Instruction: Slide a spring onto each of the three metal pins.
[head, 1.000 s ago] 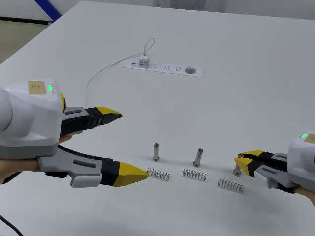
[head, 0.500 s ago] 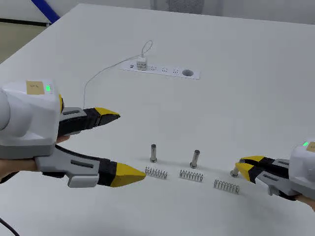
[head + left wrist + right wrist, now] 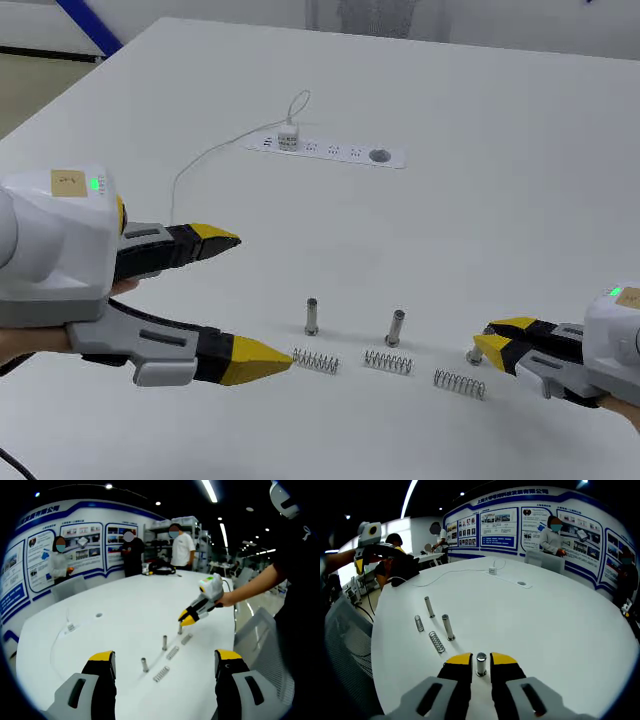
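Note:
Three short metal pins stand in a row on the white table: left pin (image 3: 311, 315), middle pin (image 3: 396, 327), right pin (image 3: 475, 354). A spring lies just in front of each: left spring (image 3: 316, 360), middle spring (image 3: 388, 362), right spring (image 3: 459, 383). My left gripper (image 3: 243, 297) hovers wide open to the left of the row, holding nothing. My right gripper (image 3: 490, 337) sits low at the right end, its jaws closed in on the right pin (image 3: 481, 664), which stays upright on the table. The left pin (image 3: 144, 664) and left spring (image 3: 161, 673) lie ahead of the left gripper (image 3: 165, 656).
A white power strip (image 3: 325, 152) with a plug and a looping cable (image 3: 205, 150) lies farther back on the table. Several people stand beyond the table's far edge. Open tabletop surrounds the pins.
The head camera has drifted a little. Both grippers, the pins and the springs keep their places relative to each other.

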A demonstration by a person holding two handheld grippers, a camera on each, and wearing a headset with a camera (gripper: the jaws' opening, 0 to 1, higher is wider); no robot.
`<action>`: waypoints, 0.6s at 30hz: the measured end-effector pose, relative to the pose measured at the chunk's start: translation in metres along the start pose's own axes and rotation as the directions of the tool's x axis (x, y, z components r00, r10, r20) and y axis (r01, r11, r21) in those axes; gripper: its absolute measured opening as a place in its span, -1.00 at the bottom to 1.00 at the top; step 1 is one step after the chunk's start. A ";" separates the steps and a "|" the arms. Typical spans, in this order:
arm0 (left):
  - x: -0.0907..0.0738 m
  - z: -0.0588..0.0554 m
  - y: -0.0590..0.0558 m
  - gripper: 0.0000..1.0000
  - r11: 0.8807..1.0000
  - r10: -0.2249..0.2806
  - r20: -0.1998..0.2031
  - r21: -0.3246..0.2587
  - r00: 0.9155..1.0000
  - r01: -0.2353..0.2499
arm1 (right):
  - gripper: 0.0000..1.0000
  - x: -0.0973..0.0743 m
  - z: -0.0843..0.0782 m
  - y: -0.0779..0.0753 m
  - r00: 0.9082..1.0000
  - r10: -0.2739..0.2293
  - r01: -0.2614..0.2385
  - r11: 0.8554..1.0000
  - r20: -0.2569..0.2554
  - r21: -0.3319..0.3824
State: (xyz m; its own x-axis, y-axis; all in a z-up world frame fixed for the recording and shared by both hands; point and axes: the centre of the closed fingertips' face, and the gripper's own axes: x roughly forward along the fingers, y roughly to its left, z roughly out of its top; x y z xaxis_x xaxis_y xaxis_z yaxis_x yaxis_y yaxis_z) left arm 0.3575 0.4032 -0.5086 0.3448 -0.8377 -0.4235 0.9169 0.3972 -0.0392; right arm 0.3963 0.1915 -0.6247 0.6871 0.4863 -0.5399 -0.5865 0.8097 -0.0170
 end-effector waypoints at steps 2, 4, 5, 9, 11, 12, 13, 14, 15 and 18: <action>0.000 0.001 -0.001 0.66 1.000 -0.001 0.000 0.005 1.000 0.001 | -0.68 -0.001 0.001 -0.001 1.000 -0.001 0.001 1.000 0.001 0.000; 0.000 0.002 -0.001 0.66 1.000 -0.001 0.003 0.006 1.000 0.001 | -0.65 -0.002 0.003 -0.001 1.000 -0.002 0.002 1.000 0.004 0.001; -0.001 0.003 -0.001 0.66 1.000 0.001 0.005 0.006 1.000 -0.001 | -0.63 -0.004 0.004 -0.002 1.000 -0.003 0.003 1.000 0.005 0.001; -0.001 0.009 0.000 0.67 1.000 0.006 0.025 -0.009 1.000 -0.005 | -0.57 -0.010 0.002 -0.003 1.000 0.002 -0.002 1.000 0.004 0.012; -0.001 0.012 0.001 0.66 1.000 0.010 0.034 -0.013 0.999 -0.010 | -0.57 -0.014 -0.002 0.000 1.000 0.015 -0.015 1.000 -0.003 0.024; 0.000 0.013 0.001 0.66 1.000 0.011 0.036 -0.011 0.999 -0.010 | -0.57 -0.016 -0.007 0.001 1.000 0.019 -0.019 1.000 -0.012 0.025; 0.000 0.014 0.001 0.66 1.000 0.010 0.037 -0.010 0.999 -0.010 | -0.57 -0.018 -0.010 0.001 1.000 0.022 -0.021 0.999 -0.019 0.026; 0.000 0.014 0.001 0.66 1.000 0.010 0.036 -0.009 0.999 -0.010 | -0.57 -0.019 -0.013 0.002 0.999 0.024 -0.023 0.999 -0.025 0.030; 0.001 0.014 0.001 0.66 1.000 0.009 0.032 -0.006 0.999 -0.009 | -0.57 -0.022 -0.017 0.002 0.999 0.028 -0.027 0.999 -0.032 0.036; 0.002 0.012 0.000 0.66 1.000 0.007 0.025 -0.009 1.000 -0.007 | -0.57 -0.026 -0.023 0.004 0.998 0.040 -0.038 0.998 -0.040 0.050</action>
State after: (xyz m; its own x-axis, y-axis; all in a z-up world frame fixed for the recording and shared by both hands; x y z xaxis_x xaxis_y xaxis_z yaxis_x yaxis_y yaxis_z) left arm 0.3604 0.3969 -0.4989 0.3559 -0.8441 -0.4010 0.9128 0.4061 -0.0446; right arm 0.3663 0.1744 -0.6305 0.6453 0.5051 -0.5731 -0.5903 0.8059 0.0456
